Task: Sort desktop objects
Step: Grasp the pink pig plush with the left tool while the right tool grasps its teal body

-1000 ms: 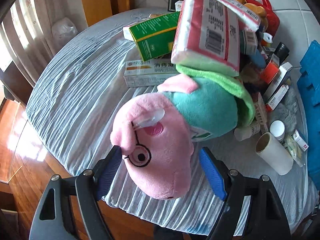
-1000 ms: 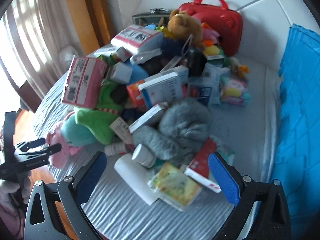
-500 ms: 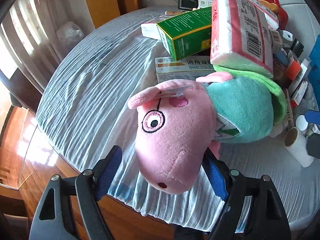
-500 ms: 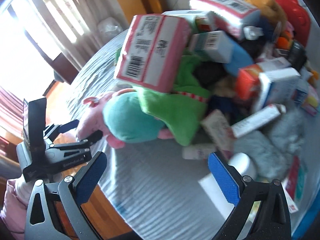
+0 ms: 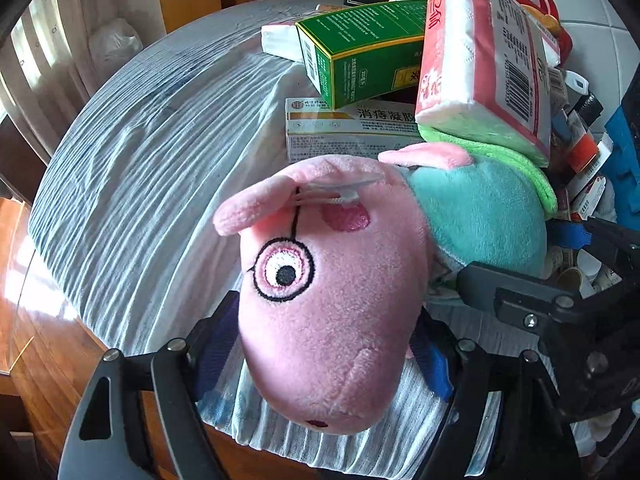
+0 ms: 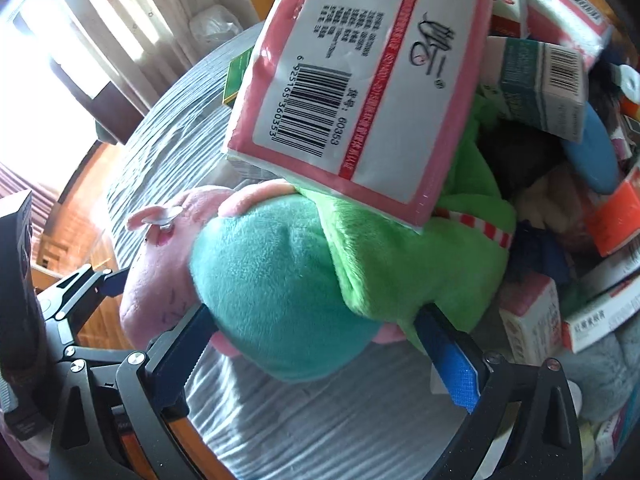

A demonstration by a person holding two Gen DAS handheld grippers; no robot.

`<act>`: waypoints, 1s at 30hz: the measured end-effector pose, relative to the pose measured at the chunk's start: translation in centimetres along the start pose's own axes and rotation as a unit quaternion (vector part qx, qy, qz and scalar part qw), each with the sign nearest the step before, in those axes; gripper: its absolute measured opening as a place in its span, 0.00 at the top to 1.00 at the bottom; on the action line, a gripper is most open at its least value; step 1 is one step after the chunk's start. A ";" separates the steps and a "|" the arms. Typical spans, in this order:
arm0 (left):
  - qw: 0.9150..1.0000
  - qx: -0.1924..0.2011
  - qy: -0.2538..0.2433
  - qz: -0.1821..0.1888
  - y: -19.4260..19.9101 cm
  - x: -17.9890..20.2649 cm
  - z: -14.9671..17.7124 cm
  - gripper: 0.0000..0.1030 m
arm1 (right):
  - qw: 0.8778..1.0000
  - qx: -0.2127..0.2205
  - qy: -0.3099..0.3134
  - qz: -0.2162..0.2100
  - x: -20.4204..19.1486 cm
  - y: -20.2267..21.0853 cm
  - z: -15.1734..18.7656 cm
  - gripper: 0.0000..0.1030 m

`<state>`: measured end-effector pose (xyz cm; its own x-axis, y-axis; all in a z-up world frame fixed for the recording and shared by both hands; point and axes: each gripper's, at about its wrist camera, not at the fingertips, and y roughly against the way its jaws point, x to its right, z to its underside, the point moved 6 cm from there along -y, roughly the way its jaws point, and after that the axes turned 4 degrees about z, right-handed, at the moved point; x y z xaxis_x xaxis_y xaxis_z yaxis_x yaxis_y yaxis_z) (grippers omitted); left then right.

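- While both tongs work the same toy, the pink pig plush [image 5: 332, 312] lies at the near edge of the bench [image 5: 152, 184], head over the rim of the striped grey cloth.
- Left tongs [image 5: 324, 348]: jaws have just been closing, blue pads now either side of the pig's pink head, touching or nearly so; firm pinch cannot be told.
- Right tongs [image 6: 320, 344]: jaws wide, straddling the pig's teal body [image 6: 276, 280]; left pad against the teal fabric, right pad by the green plush [image 6: 420, 256]; grip not clear.
- Pink tissue pack [image 6: 360, 80] leans on the green plush and the pig's back.
- Green box [image 5: 360, 52] sits on a white medicine box [image 5: 340, 132] behind the pig, toward the bench middle.
- Clutter of boxes piled at the far right side.
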<state>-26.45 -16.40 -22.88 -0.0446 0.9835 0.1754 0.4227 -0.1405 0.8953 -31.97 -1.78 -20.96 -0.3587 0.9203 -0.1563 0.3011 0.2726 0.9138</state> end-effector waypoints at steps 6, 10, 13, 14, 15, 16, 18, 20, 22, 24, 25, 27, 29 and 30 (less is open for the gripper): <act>1.000 0.013 -0.024 0.008 1.0 0.4 0.0 0.40 | 0.999 0.008 0.018 0.029 -1.3 0.1 -0.3 0.08; 0.998 0.052 -0.046 0.001 4.7 0.7 0.2 0.40 | 1.000 0.018 0.007 0.003 -2.1 2.1 0.2 0.28; 0.996 0.067 -0.051 -0.002 6.6 0.4 0.5 0.40 | 0.999 0.031 0.009 -0.013 -2.9 3.4 0.4 0.32; 0.996 0.069 -0.052 -0.002 7.0 0.3 0.6 0.40 | 0.999 0.034 0.010 -0.016 -3.2 3.8 0.5 0.34; 0.996 0.074 -0.052 -0.005 7.5 0.2 0.7 0.40 | 0.999 0.038 0.014 -0.017 -3.5 4.2 0.6 0.34; 0.995 0.081 -0.051 -0.007 7.9 0.1 0.7 0.40 | 0.999 0.045 0.016 -0.018 -3.8 4.8 0.7 0.37; 0.993 0.102 -0.055 -0.011 9.4 -0.3 0.7 0.40 | 0.998 0.063 0.023 -0.022 -4.6 6.1 0.7 0.39; 0.991 0.122 -0.056 -0.012 10.6 -0.6 -0.1 0.40 | 0.996 0.079 0.032 -0.025 -4.8 7.5 0.8 0.41; 0.989 0.132 -0.058 -0.015 11.1 -1.1 -0.6 0.40 | 0.995 0.091 0.044 -0.021 -5.2 8.5 0.6 0.42; 0.990 0.132 -0.056 -0.015 11.3 -0.9 -0.8 0.40 | 0.995 0.088 0.046 -0.018 -5.3 8.6 0.7 0.44; 0.989 0.136 -0.058 -0.015 11.5 -0.9 -0.7 0.40 | 0.995 0.088 0.047 -0.017 -5.4 8.7 0.9 0.45; 0.988 0.143 -0.063 -0.015 12.1 -0.5 -0.6 0.40 | 0.994 0.094 0.047 -0.016 -5.4 9.3 1.2 0.47; 0.986 0.151 -0.066 -0.012 12.7 -0.3 -0.5 0.40 | 0.993 0.104 0.050 -0.016 -5.5 10.1 1.3 0.48; 0.986 0.154 -0.068 -0.012 12.9 -0.2 -0.7 0.40 | 0.992 0.112 0.051 -0.014 -5.4 10.6 1.3 0.48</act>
<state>-21.60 -18.45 -11.06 0.0547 0.9952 0.0807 0.6785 -0.0964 0.7283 -25.67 -3.48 -10.94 -0.4541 0.8812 -0.1319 0.4745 0.3644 0.8013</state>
